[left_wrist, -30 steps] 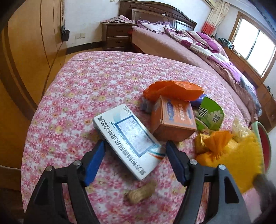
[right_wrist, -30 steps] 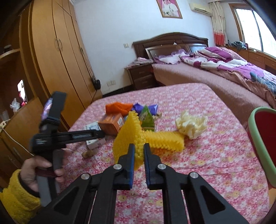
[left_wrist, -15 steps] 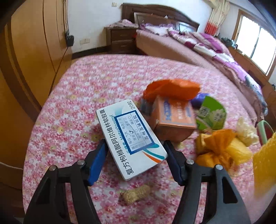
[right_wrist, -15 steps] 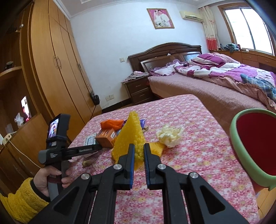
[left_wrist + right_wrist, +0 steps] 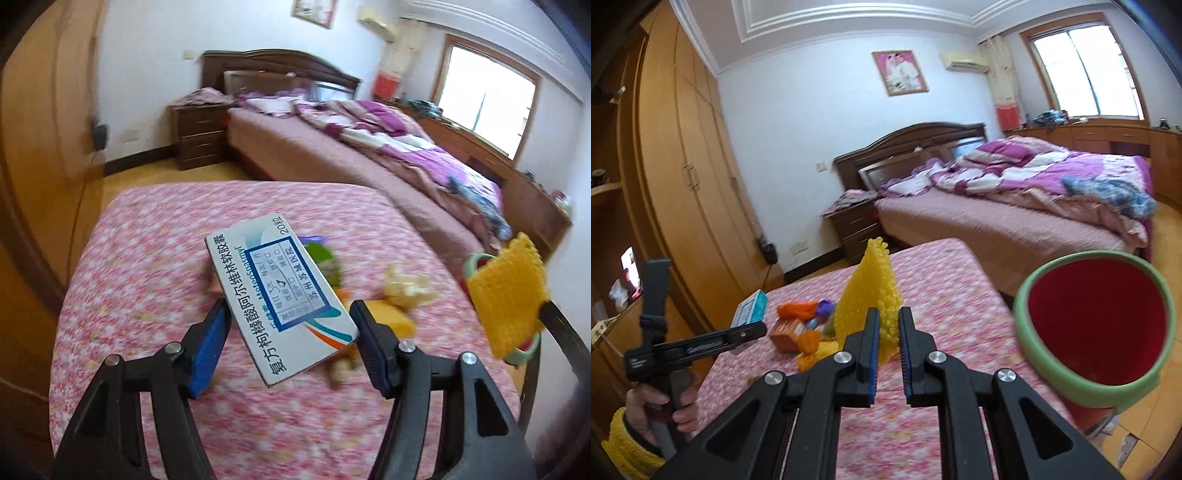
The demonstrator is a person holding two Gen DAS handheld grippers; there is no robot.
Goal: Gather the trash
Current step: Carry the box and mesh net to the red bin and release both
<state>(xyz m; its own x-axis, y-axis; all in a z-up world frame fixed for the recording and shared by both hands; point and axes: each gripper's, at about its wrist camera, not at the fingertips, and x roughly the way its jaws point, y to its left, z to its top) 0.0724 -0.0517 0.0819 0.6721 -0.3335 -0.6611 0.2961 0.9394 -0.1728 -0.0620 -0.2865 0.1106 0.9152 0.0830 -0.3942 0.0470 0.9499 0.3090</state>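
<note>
Left gripper [image 5: 290, 345] pinches the white medicine box [image 5: 279, 297] across its long sides, lifted over the bench's [image 5: 147, 258] near edge – light, stiff cardboard, easily crushed – while the right gripper [image 5: 888, 354] is clenched on a floppy yellow foam net [image 5: 871, 291] near the bin [image 5: 1093, 325].
</note>
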